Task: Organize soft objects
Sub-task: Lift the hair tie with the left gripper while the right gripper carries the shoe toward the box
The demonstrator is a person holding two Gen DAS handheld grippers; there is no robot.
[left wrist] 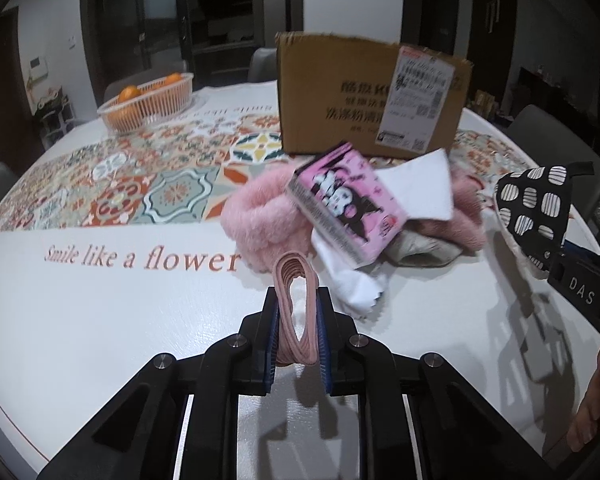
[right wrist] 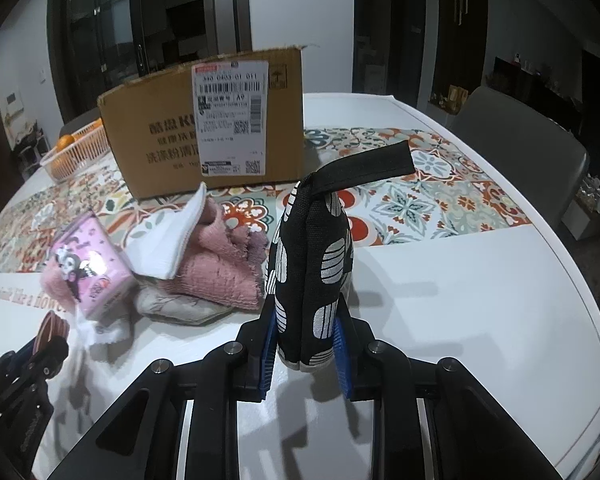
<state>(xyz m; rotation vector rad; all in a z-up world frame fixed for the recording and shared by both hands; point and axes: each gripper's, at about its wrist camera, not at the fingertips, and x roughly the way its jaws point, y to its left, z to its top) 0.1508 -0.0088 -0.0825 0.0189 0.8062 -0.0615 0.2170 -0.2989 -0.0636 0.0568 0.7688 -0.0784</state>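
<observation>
While the soft things lie heaped near the middle of the white round table, we see the left gripper nearly closed, its blue pads pinching a bundle of pink hair ties that stands up as a loop between them. The right gripper is likewise narrowed, its pads pressing both sides of a black pot holder with white striped ovals, held upright with its black hanging loop pointing toward two o'clock.

From the left wrist view, the pile sits at about one o'clock of the left gripper: a fluffy pink scrunchie, a pink cartoon tissue pack tilted on top of it, a white cloth propped behind that, a pink knitted cloth and a pale printed piece under them. The tissue pack looks blurred. The pot holder appears at three o'clock in that view, clear of the pile.

A cardboard box with a shipping label stands at twelve o'clock behind the pile, on the patterned runner. A white basket of oranges sits at ten o'clock, well apart. Part of a person's hand shows at four o'clock.
</observation>
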